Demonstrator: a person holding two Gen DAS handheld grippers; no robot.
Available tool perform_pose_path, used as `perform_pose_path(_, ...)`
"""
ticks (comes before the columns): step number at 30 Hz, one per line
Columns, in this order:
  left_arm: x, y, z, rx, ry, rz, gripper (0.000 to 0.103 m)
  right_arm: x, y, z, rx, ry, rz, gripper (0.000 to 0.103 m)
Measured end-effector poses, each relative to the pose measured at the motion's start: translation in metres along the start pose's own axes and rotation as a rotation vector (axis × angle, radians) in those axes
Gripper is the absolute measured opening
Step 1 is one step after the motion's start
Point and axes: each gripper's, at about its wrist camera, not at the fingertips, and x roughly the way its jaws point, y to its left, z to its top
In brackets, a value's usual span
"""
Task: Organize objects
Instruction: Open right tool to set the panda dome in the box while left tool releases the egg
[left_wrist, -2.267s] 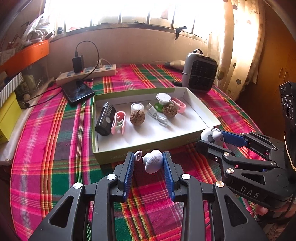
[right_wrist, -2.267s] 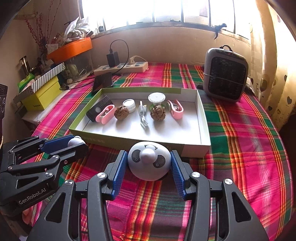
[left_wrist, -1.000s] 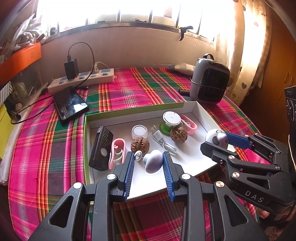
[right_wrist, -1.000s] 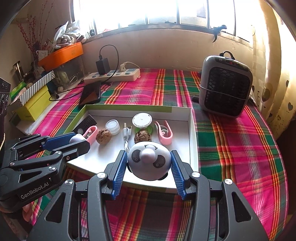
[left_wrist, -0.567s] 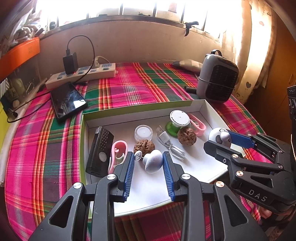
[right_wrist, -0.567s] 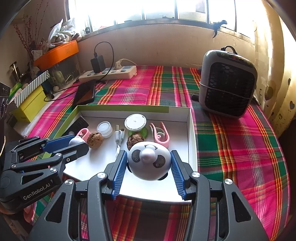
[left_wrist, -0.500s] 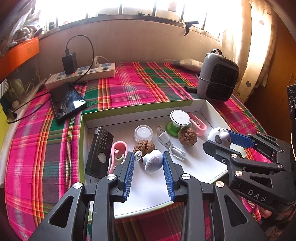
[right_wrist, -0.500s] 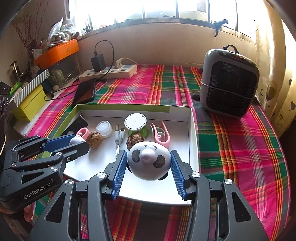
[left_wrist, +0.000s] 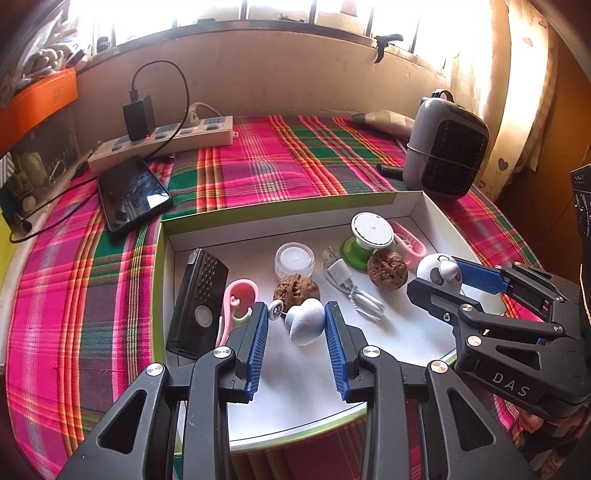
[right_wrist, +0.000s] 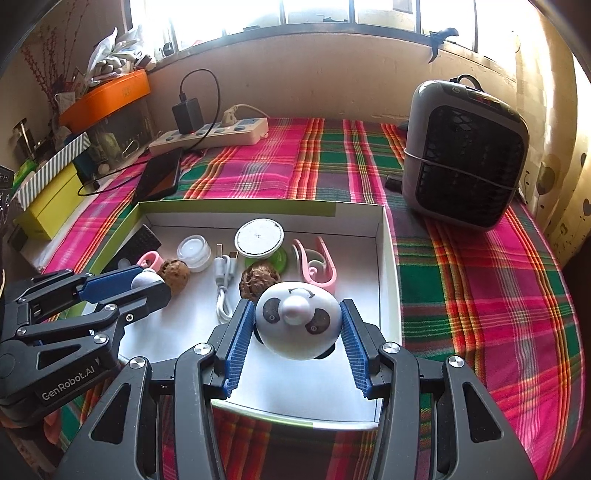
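A: Both hands have come forward since the earlier frames. Back then the white box lay ahead of the jaws with plaid cloth under them; now both loads hang over its white floor.

B: Start close in. What is the left gripper carrying?

A: A small grey-white heart-shaped piece with a little round disc on a pin at its left. The blue pads press on it from both sides, jaws set narrow. It sits low and centre in the left wrist view, over the bare front part of the box floor.

B: And the right gripper?

A: Its jaws are wider, clamped on a round panda-faced toy, face toward the camera. In the right wrist view it is lower centre, over the front right part of the box.

B: So what does the put-down depend on?

A: I'd say on the empty floor straight below each load. Just beyond the heart lie a walnut and a pink clip; just beyond the panda, a second walnut, a white cable and another pink clip. The free space is on the near side of that row.

B: Further back?

A: A small clear jar, a green-and-white disc, a black remote at the left wall, then the cloth-covered surface, a phone and a heater.
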Motion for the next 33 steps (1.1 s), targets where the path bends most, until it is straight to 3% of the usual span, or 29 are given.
perform_pose_path(33, 0.0068, -0.0017, -0.0016, 0.004, 0.016, 0.005, 0.029, 0.0085, 0.0058, -0.0026, -0.031, 0.013, -0.018, 0.049)
